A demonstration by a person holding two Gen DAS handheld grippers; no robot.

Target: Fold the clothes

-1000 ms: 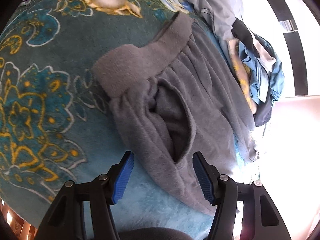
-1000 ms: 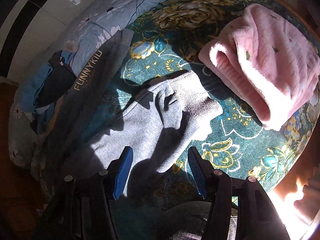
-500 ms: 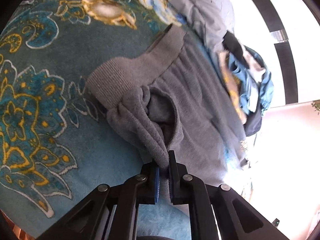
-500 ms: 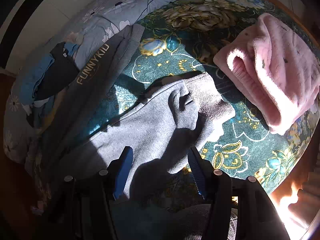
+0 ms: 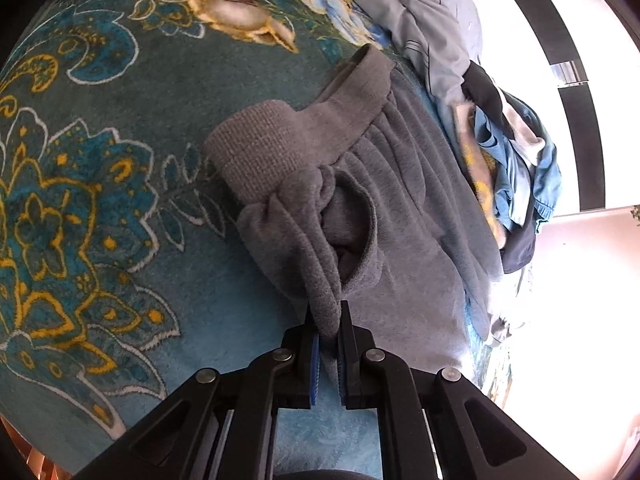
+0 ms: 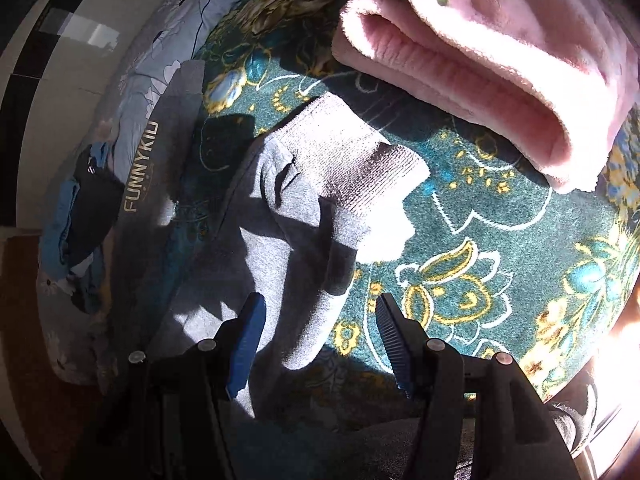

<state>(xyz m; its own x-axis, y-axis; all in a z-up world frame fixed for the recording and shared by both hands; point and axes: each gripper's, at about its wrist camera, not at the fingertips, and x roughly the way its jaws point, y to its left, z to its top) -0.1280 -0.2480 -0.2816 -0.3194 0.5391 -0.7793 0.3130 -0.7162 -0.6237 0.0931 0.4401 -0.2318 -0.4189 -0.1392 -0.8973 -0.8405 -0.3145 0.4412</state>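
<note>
A grey fleece garment (image 5: 400, 208) with a ribbed knit band (image 5: 260, 148) lies on a teal floral blanket (image 5: 100, 200). My left gripper (image 5: 327, 320) is shut on a bunched fold of the grey garment near its pocket opening. In the right wrist view the same grey garment (image 6: 280, 216) lies partly in shadow, its ribbed band (image 6: 352, 160) in sunlight. My right gripper (image 6: 320, 312) is open and empty, hovering over the garment's lower edge.
A folded pink fleece (image 6: 500, 52) lies at the upper right of the blanket. A dark grey "FUNNYKID" garment (image 6: 152, 168) lies to the left. A pile of blue and dark clothes (image 5: 512, 168) sits on a pale floral sheet (image 5: 420, 12) by the wall.
My left gripper went from open to shut on the grey fold, then held it. My right gripper moved closer to the grey garment and stayed open.
</note>
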